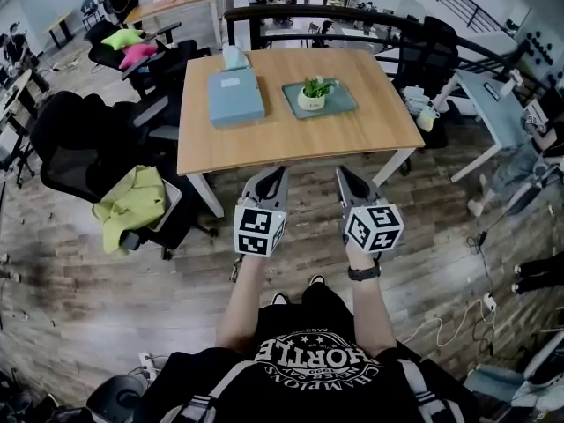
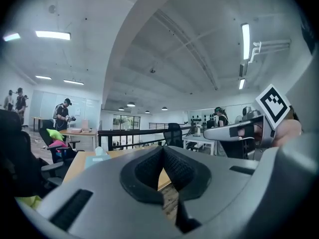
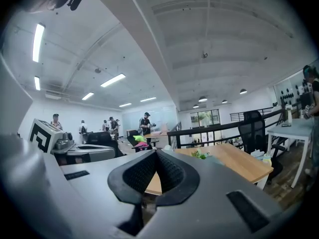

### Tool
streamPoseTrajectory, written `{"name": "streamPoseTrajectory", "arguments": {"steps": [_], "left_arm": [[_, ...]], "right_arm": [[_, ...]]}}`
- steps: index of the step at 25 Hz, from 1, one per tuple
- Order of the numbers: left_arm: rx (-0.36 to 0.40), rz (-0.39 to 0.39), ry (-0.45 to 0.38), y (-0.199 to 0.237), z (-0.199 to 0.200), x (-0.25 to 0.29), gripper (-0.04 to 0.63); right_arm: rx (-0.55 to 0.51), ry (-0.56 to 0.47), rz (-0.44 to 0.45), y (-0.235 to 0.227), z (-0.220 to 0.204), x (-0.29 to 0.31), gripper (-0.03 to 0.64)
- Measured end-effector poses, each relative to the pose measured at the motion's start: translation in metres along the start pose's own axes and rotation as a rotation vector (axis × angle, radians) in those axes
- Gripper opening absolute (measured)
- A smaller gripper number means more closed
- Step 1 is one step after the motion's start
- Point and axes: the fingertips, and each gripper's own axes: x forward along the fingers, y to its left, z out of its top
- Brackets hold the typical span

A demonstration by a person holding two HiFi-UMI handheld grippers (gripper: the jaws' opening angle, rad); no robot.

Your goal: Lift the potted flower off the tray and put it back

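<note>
Seen from above, a person in a black printed T-shirt stands on wood-plank flooring and holds two grippers side by side, just short of the near edge of one light wooden table (image 1: 300, 139). The left gripper (image 1: 281, 174) and the right gripper (image 1: 341, 173) each carry one cube with black-and-white square markers and point level toward the table. In each gripper's own view, the two dark ribbed pads are pressed together at the tips with nothing between them, so both grippers are closed and empty. One black watch (image 1: 363, 273) sits on the person's right wrist. Four things are on the table. A single potted flower (image 1: 314, 92), green leaves in a small white pot, stands upright on one teal rectangular tray (image 1: 344, 104) right of the table's middle, well apart from both grippers. Left of the tray lies one flat pale blue box (image 1: 234, 97), and just behind that box stands one tissue box (image 1: 234, 57). In the right gripper view the flower shows small, above and to the right of the closed jaws. Left of the table, one black office chair (image 1: 69, 167) has one yellow-green garment (image 1: 134, 203) draped on it. A chair farther back holds two soft items, one yellow-green (image 1: 123, 38) and one pink (image 1: 138, 53).
</note>
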Motion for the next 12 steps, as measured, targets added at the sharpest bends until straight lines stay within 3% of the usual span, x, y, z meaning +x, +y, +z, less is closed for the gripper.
{"name": "streamPoseTrajectory", "arguments": {"steps": [8, 12], "left_arm": [[-0.035, -0.005, 0.016, 0.005, -0.02, 0.025, 0.017], [-0.047, 0.097, -0.016, 0.031, -0.015, 0.051, 0.017]], "right_arm": [[0.022, -0.031, 0.028, -0.011, -0.006, 0.035, 0.018], [0.051, -0.106, 0.043, -0.032, 0.007, 0.068, 0.018]]}}
